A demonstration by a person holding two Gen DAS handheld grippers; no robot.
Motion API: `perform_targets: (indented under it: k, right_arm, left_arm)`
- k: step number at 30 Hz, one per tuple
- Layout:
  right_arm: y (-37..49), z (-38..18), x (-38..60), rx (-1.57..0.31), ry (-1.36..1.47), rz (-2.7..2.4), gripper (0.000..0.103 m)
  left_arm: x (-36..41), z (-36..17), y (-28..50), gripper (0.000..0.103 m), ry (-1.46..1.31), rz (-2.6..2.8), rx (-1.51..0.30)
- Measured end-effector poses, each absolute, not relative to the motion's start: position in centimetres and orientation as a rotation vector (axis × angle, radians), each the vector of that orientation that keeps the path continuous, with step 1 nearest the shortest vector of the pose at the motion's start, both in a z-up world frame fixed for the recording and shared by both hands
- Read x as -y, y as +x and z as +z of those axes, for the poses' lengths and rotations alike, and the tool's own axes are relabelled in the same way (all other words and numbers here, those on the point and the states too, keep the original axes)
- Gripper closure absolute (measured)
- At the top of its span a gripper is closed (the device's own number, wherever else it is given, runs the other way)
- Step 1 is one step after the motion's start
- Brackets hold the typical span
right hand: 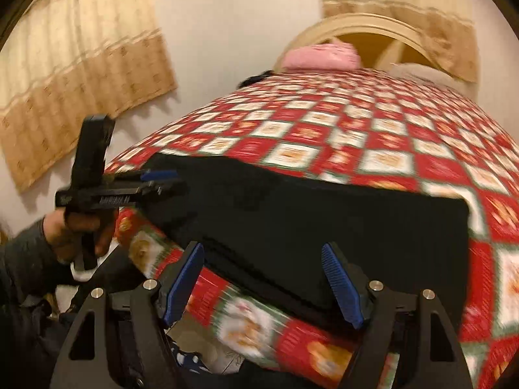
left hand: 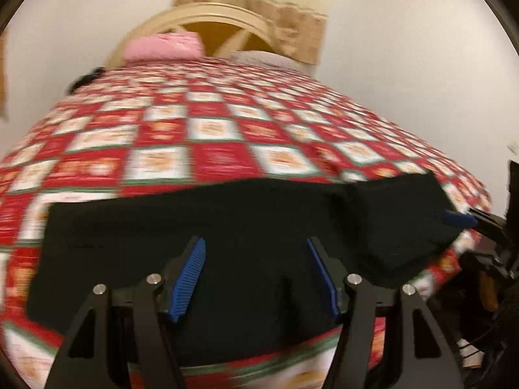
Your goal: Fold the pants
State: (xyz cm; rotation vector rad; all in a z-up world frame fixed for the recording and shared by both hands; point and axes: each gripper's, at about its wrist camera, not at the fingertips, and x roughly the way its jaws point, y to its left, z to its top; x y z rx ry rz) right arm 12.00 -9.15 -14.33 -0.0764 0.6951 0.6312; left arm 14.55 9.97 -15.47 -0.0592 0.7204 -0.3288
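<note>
Black pants (left hand: 227,227) lie folded flat on the bed (left hand: 211,129) — both the left hand-held gripper (left hand: 256,275) and right hand-held gripper (right hand: 262,285) open, empty, clear of the cloth so the fold rests undisturbed.

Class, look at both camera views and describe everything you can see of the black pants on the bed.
The black pants look like soft, plain, dark cloth, folded into a flat, roughly rectangular stack with a straight far edge. They lie near the front edge of the bed, resting on the red, white and green checked bedspread. In the right wrist view a layered folded edge shows along the near side. Neither gripper grips them: both stand open just in front. Blur hides seams, waistband and pockets.
</note>
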Motion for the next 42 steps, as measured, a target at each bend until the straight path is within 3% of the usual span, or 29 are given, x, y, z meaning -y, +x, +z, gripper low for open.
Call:
perform_targets:
  k: [5, 9, 15, 22, 35, 38, 39, 40, 42]
  right_arm:
    - [13.2, -15.9, 5.2, -0.727, -0.099, 0.720, 0.027]
    - [15.3, -19.5, 3.7, -0.898, -0.096, 0.705, 0.027]
    - [15.0, -18.4, 4.2, -0.852, -0.029, 0.740, 0.027]
    - [14.2, -17.3, 4.9, -0.784, -0.008, 0.740, 0.027]
    - [13.0, -17.6, 5.0, -0.763, -0.019, 0.762, 0.027]
    - [13.0, -17.7, 5.0, -0.761, -0.015, 0.762, 0.027]
    - [12.9, -17.6, 5.0, -0.760, -0.015, 0.760, 0.027]
    - [12.9, -17.6, 5.0, -0.757, -0.016, 0.760, 0.027]
    - [12.9, -17.5, 5.0, -0.751, -0.014, 0.759, 0.027]
  left_arm:
    - [-16.5, -15.5, 15.0, 0.031, -0.064, -0.154, -0.710]
    - [-20.1, -16.6, 15.9, 0.027, -0.090, -0.065, -0.720]
    - [-21.6, -19.3, 17.3, 0.027, -0.141, -0.037, -0.785]
    - [-21.5, -19.7, 17.6, 0.012, -0.088, 0.036, -0.794]
    - [-22.6, -20.4, 18.4, 0.004, -0.122, 0.006, -0.817]
    - [-22.6, -20.2, 18.3, 0.015, -0.131, -0.019, -0.826]
    - [-22.3, -19.9, 18.2, 0.028, -0.130, -0.037, -0.828]
    - [-22.0, -19.7, 18.1, 0.034, -0.125, -0.041, -0.831]
    - [-21.4, -19.4, 17.9, 0.039, -0.109, -0.046, -0.842]
